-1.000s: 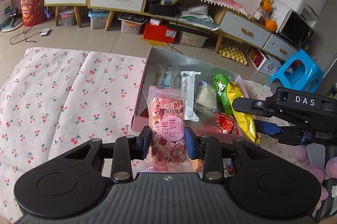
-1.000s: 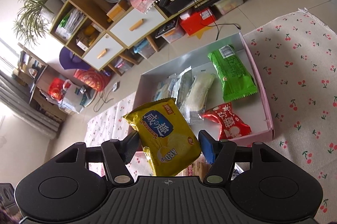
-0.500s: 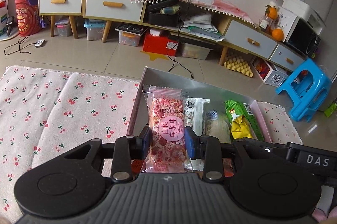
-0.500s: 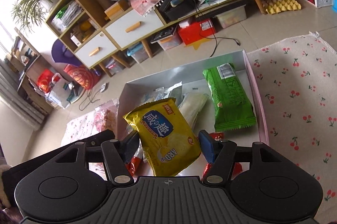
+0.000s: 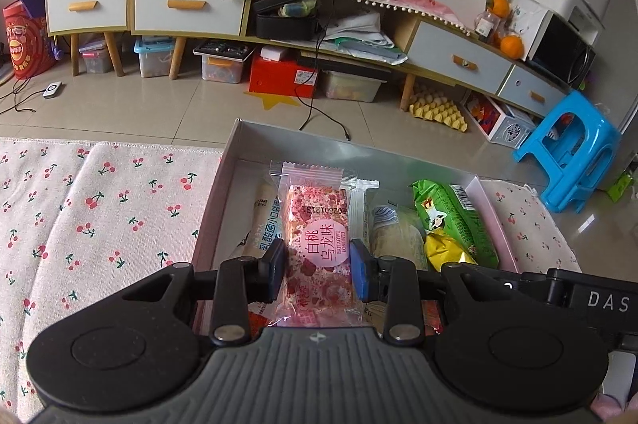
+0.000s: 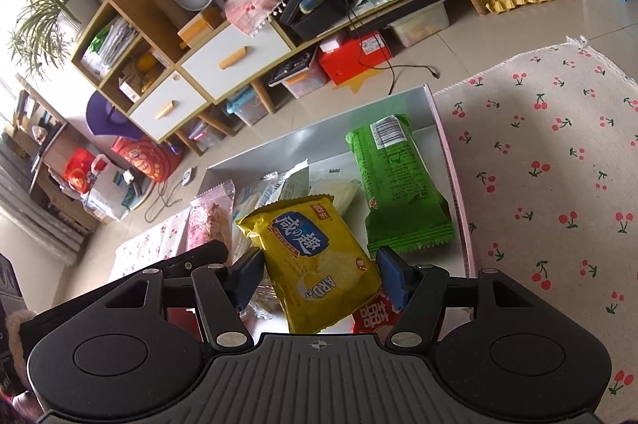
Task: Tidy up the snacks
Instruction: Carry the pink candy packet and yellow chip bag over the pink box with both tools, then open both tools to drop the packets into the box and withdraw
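Landmark: pink-walled box (image 5: pixel 491 203) with a silvery inside, lying on a cherry-print cloth (image 5: pixel 99 209).
Left gripper (image 5: pixel 317 270): clenched on a pink snack bar (image 5: pixel 317 244) in clear wrap, held upright above the box's near left part.
Pink snack bar label: round pink sticker with 白桃乌龙味 and "BAITAOWU LONGWEI"; a printed date code reads upside down, its digits not surely legible.
Right gripper (image 6: pixel 319 278): its pads press the sides of a yellow chip packet (image 6: pixel 315 260), held tilted over the box's near edge.
Yellow chip packet label: blue oval with 咸の趣; "ARD+" printed near the lower end, seen upside down.
Green packet (image 6: pixel 398 181): lies flat inside the box along its right wall, barcode end toward the far wall.
White packets (image 5: pixel 261 220): lie inside the box left of the green packet; one shows blue writing, partly 乳酸菌小口.
Red packet (image 6: pixel 375 316): inside the box at its near edge, under the right gripper; large white characters, only partly seen.
Gripper body lettering: "DAS" (image 5: pixel 608 302) on the black tool just right of the box's near corner.
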The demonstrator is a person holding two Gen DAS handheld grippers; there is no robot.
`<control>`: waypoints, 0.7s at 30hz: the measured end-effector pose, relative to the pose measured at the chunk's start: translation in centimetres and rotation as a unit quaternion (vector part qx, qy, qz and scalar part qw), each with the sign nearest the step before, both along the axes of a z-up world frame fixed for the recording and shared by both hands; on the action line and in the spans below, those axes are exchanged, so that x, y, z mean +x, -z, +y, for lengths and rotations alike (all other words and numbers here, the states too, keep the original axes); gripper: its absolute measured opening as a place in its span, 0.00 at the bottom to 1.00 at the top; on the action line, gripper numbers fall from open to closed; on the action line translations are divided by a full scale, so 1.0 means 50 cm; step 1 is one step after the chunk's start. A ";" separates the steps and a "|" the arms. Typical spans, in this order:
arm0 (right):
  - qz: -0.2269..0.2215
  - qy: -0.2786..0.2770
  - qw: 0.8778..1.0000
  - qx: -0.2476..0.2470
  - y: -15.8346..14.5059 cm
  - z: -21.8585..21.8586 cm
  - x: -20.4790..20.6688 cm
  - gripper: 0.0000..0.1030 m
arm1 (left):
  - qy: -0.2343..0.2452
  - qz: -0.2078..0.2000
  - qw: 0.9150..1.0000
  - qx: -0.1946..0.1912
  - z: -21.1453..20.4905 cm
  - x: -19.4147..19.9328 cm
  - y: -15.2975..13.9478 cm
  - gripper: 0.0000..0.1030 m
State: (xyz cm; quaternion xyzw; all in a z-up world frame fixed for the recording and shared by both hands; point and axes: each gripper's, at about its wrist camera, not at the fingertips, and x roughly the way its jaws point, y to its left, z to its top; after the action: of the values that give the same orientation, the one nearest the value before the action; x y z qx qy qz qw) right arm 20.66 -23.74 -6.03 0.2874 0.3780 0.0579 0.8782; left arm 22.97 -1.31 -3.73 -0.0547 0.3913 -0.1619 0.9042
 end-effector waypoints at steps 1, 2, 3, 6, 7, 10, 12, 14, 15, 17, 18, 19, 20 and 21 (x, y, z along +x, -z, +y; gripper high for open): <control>-0.001 0.001 1.000 0.004 0.001 -0.001 -0.001 0.61 | 0.000 0.000 1.000 0.000 0.000 0.000 0.000 0.31; -0.003 0.000 1.000 0.012 0.000 -0.003 -0.001 0.62 | 0.003 0.000 1.000 0.001 0.000 0.000 0.002 0.31; -0.002 0.000 1.000 0.021 0.000 -0.005 0.000 0.66 | 0.005 -0.003 1.000 0.004 -0.002 -0.003 0.002 0.32; -0.004 0.000 0.999 0.040 -0.003 -0.011 0.000 0.73 | 0.003 -0.018 1.000 0.017 -0.007 -0.011 -0.001 0.49; -0.003 -0.001 0.999 0.039 -0.004 -0.011 0.001 0.73 | 0.002 -0.021 1.000 0.016 -0.008 -0.012 -0.003 0.54; 0.000 -0.002 0.999 0.033 -0.004 -0.010 0.001 0.73 | -0.001 -0.017 1.000 0.015 -0.008 -0.010 -0.006 0.56; 0.003 -0.003 1.000 0.030 -0.005 -0.009 0.001 0.73 | -0.003 -0.016 1.000 0.019 -0.008 -0.011 -0.006 0.58; 0.004 -0.004 1.000 0.027 -0.007 -0.008 -0.002 0.73 | -0.005 -0.016 1.000 0.021 -0.007 -0.013 -0.008 0.60; 0.004 -0.004 1.000 0.026 -0.009 -0.008 -0.004 0.73 | -0.006 -0.015 1.000 0.021 -0.006 -0.014 -0.009 0.61; 0.003 -0.005 1.000 0.024 -0.014 -0.008 -0.007 0.73 | -0.008 -0.015 1.000 0.021 -0.003 -0.018 -0.011 0.62; 0.003 -0.005 1.000 0.023 -0.016 -0.009 -0.010 0.73 | -0.008 -0.014 1.000 0.021 0.000 -0.021 -0.012 0.64; 0.002 -0.005 1.000 0.022 -0.020 -0.010 -0.013 0.73 | -0.008 -0.014 1.000 0.022 0.002 -0.024 -0.014 0.66; 0.001 -0.005 1.000 0.021 -0.022 -0.011 -0.015 0.73 | -0.009 -0.015 1.000 0.024 0.005 -0.027 -0.016 0.66; 0.001 -0.006 1.000 0.021 -0.025 -0.011 -0.017 0.74 | -0.009 -0.016 0.999 0.027 0.007 -0.031 -0.017 0.68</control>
State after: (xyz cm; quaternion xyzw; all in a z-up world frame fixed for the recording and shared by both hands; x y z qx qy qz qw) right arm 19.80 -24.27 -4.76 0.3032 0.3789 0.0704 0.8715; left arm 21.41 -0.96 -2.88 -0.0316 0.3803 -0.1439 0.9131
